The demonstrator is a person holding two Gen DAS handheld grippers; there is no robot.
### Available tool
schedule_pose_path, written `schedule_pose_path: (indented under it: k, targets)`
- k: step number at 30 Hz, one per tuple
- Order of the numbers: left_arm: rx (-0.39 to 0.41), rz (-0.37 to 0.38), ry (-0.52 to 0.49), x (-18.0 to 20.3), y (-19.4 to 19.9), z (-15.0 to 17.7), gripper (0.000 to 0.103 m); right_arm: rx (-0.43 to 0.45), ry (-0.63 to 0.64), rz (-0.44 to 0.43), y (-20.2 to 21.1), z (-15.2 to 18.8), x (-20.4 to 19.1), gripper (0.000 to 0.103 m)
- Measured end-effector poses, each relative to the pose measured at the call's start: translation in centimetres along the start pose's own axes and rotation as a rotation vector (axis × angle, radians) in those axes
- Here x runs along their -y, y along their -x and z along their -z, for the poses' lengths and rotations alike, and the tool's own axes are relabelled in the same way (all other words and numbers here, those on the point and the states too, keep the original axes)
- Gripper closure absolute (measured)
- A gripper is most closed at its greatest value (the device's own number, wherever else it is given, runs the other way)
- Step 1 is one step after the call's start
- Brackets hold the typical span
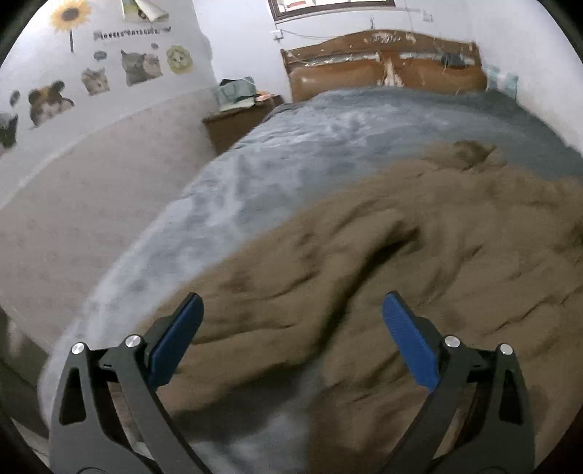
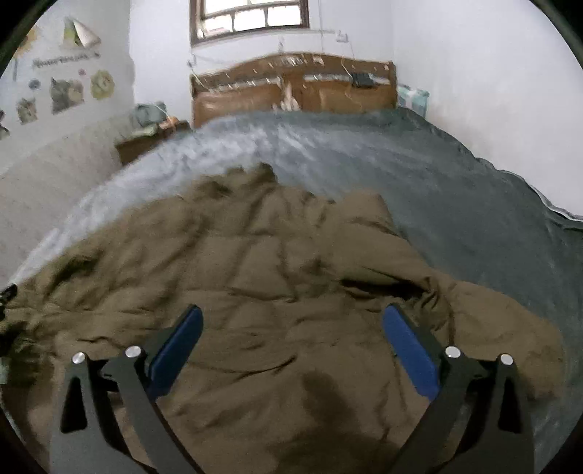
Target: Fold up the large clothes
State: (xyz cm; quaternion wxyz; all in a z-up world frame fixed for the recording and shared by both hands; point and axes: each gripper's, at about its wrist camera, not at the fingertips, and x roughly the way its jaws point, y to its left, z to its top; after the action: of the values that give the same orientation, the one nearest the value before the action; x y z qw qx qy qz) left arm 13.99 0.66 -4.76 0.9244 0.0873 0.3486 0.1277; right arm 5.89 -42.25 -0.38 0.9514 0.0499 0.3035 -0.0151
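A large olive-brown quilted coat [image 1: 419, 262] lies spread and wrinkled on the grey bed cover [image 1: 291, 146]. In the left wrist view my left gripper [image 1: 293, 308] hovers open above the coat's left part, with nothing between its blue pads. The same coat [image 2: 277, 277] fills the right wrist view, one sleeve folded over at its right side. My right gripper [image 2: 293, 319] stands open above the coat's lower middle, also holding nothing. A dark patch [image 2: 324, 397] marks the fabric near the bottom. Both views are motion-blurred.
A wooden headboard [image 2: 291, 87] stands at the bed's far end, under a window [image 2: 251, 18]. A bedside cabinet [image 1: 240, 116] with bags on top stands at the left. The left wall [image 1: 91, 146] carries animal stickers. Bare grey cover [image 2: 473, 211] lies right of the coat.
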Motion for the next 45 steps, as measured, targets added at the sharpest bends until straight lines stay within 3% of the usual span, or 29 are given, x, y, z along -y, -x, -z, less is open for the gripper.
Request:
schedule_pose_path:
  k: [4,8,12,18,21,25,28,30,32,33,34,35,36,38,39,40,44,45]
  targets:
    - [-0.066,-0.046,0.001,-3.8,-0.5,2.0,0.005,0.041,0.016,-0.029,2.3,0.5,-1.6,0.004]
    - [-0.118,-0.032,0.092,-7.6,-1.5,4.2,0.005,0.046,0.003,-0.032,4.1,2.1,-2.1,0.004]
    - [-0.116,-0.024,0.090,-7.9,-2.3,6.2,0.005,0.043,-0.005,-0.032,5.9,3.7,-1.8,0.004]
    - [-0.124,0.056,0.076,-8.3,-1.3,5.8,0.008,0.051,-0.060,-0.043,9.4,5.1,0.2,0.004]
    - [-0.104,0.192,0.010,-6.4,1.4,4.2,0.007,-0.019,-0.135,-0.116,10.9,5.3,1.7,0.004]
    - [-0.081,0.272,-0.114,-3.9,5.0,2.8,0.006,-0.129,-0.110,-0.029,12.5,4.3,6.2,0.002]
    - [-0.151,0.306,-0.187,-1.9,4.6,3.8,0.006,-0.220,-0.068,0.060,11.1,5.6,9.2,0.002]
    - [-0.202,0.316,-0.207,-0.8,3.6,5.2,0.006,-0.326,-0.083,-0.002,9.2,8.0,10.4,0.003]
    - [-0.258,0.348,-0.194,-0.2,2.7,6.7,0.006,-0.376,-0.090,-0.032,8.0,9.8,10.5,0.012]
    - [-0.284,0.367,-0.181,0.3,2.2,7.3,0.006,-0.409,-0.083,-0.026,7.2,11.0,10.4,0.030]
    - [-0.315,0.385,-0.171,0.8,1.6,7.9,0.006,-0.427,-0.086,-0.019,6.7,11.6,10.4,0.055]
    - [-0.338,0.392,-0.163,1.4,1.0,8.6,0.006,-0.436,-0.104,-0.036,6.3,12.1,10.5,0.060]
    - [-0.343,0.389,-0.158,2.0,0.7,9.2,0.007,-0.432,-0.127,-0.059,6.2,12.5,10.7,0.073]
    - [-0.363,0.437,-0.117,2.7,-0.2,10.1,0.054,-0.397,-0.114,-0.069,6.8,12.6,10.3,0.082]
    - [-0.353,0.450,-0.078,2.6,0.0,10.2,0.070,-0.377,-0.099,-0.074,7.4,12.4,10.0,0.086]
    - [-0.319,0.439,-0.078,2.6,1.0,10.2,0.079,-0.360,-0.093,-0.075,8.1,12.4,9.8,0.087]
    - [-0.229,0.439,-0.104,1.7,4.9,11.4,0.082,-0.295,-0.049,-0.063,12.0,13.2,9.4,0.087]
    - [-0.221,0.429,-0.138,1.8,5.4,12.0,0.077,-0.283,-0.044,-0.065,12.4,13.5,9.5,0.078]
